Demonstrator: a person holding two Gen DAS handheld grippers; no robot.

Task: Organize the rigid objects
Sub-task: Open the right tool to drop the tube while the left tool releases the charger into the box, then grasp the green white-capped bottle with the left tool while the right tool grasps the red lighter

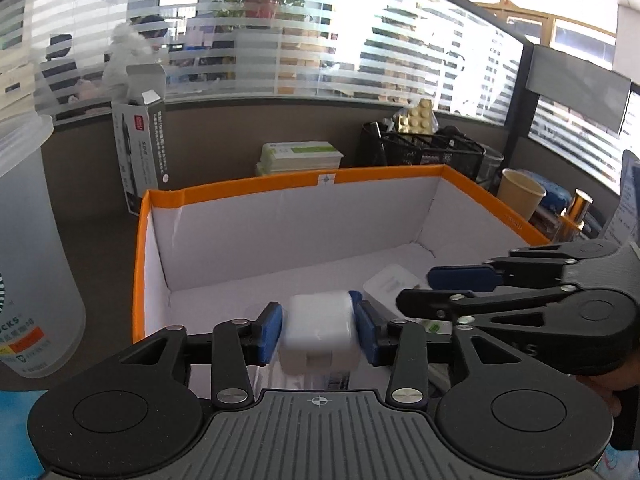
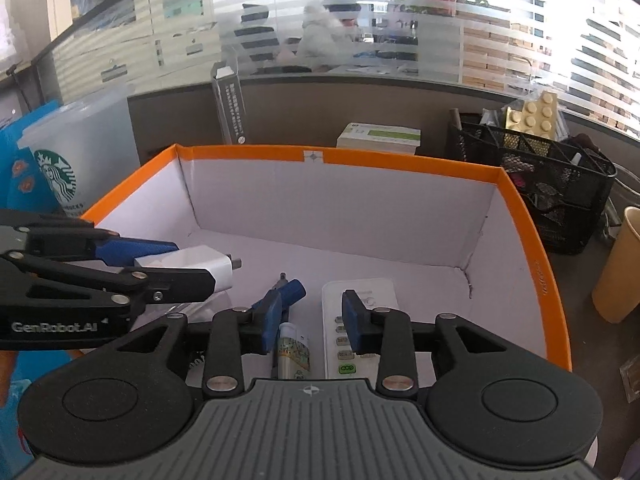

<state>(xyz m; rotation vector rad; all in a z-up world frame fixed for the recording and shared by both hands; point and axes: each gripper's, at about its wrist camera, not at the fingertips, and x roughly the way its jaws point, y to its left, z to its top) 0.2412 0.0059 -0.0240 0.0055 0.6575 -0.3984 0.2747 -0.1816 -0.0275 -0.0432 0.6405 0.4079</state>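
The white charger block [image 1: 319, 334], a smooth rounded plastic cuboid, was seen between the blue pads of the left gripper [image 1: 319, 330], over the inside of the orange-rimmed box [image 1: 256, 181]. Slim gaps seemed to show at both pads, so whether the block was pinched or merely bracketed could not be told from the left wrist view. From the right wrist view the same block [image 2: 208, 266] was seen side-on, a short metal stub jutting forward from its front face, with the black linkage of the left gripper [image 2: 176, 268] covering its lower half.

The jaws of the right gripper [image 2: 310, 322] were spread apart, nothing pressed between the pads. Below and between them a slim cylindrical pen-like item [image 2: 294, 354] with a printed label was lying on the white card floor of the box. Just ahead of the left pad a blue-handled tool [image 2: 290, 290] with a thin metal tip was resting. Under the right pad a flat white rectangular remote [image 2: 360, 332], with rows of small buttons and one green button, was lying.

The box walls were matte white card, edged in glossy orange tape. Beyond the jaws a black wire-mesh basket [image 2: 560, 196] was standing on the worktop [image 2: 576, 276].
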